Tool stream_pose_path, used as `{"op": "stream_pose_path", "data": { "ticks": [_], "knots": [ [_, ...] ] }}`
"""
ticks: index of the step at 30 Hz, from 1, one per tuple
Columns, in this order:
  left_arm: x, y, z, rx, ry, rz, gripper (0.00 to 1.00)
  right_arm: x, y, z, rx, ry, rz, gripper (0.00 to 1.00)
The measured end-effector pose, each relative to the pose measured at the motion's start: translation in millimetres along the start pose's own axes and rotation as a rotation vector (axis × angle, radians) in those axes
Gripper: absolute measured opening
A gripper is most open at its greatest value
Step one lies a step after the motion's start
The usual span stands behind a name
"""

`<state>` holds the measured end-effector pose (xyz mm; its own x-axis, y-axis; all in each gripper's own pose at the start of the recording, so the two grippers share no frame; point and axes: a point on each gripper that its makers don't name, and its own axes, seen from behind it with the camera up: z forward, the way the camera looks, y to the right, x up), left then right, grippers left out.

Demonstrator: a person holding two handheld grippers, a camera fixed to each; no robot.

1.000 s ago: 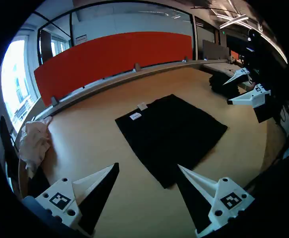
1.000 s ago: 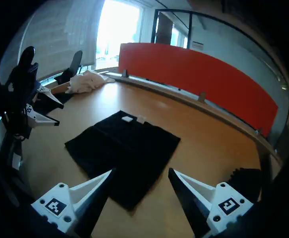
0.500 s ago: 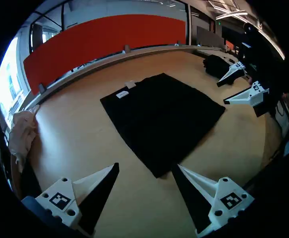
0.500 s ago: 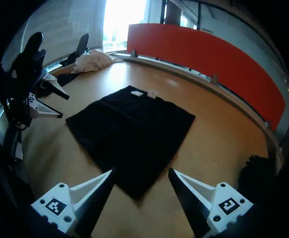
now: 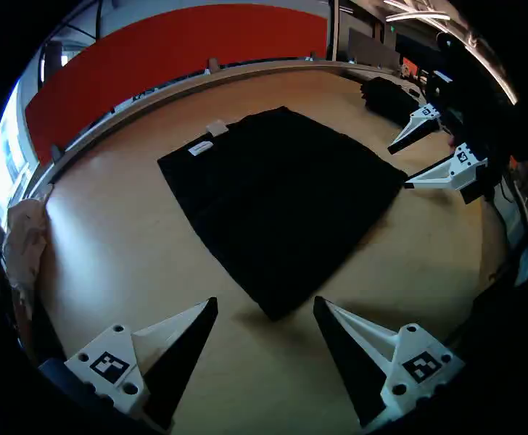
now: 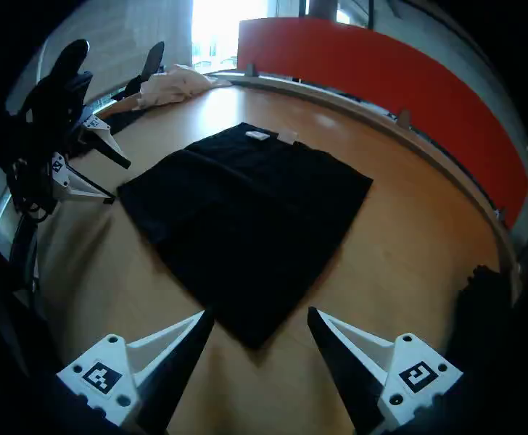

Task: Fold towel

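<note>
One towel [image 5: 286, 188], two grippers [image 5: 265, 300] [image 6: 260, 311], perhaps two cloth heaps [image 5: 25, 239] [image 5: 387, 90]

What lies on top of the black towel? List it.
Two small white tags at the far edge of the towel, nothing else. The table under it is covered.

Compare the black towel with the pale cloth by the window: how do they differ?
The black towel lies spread flat mid-table; the pale cloth sits bunched at the edge. The black towel shows white tags; the pale cloth shows none. Both rest on the wooden table.
</note>
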<state>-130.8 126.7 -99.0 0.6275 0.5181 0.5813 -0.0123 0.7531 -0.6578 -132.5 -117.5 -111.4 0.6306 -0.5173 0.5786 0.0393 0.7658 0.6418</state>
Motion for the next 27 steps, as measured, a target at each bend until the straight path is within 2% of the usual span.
{"op": "stream_pose_path", "data": {
  "ticks": [15, 23, 27],
  "knots": [
    [2.5, 4.5, 12.6, -0.030, -0.034, 0.020, 0.98, -8.0, -0.1, 3.2, 0.035, -0.032, -0.004, 0.96],
    [2.0, 4.3, 12.7, -0.028, -0.029, 0.011, 0.96, -8.4, -2.6, 3.2, 0.060, -0.033, -0.001, 0.86],
    [2.0, 5.3, 12.8, -0.026, -0.025, 0.007, 0.91, -8.6, -3.8, 3.6, 0.067, -0.034, -0.007, 0.77]
  ]
}}
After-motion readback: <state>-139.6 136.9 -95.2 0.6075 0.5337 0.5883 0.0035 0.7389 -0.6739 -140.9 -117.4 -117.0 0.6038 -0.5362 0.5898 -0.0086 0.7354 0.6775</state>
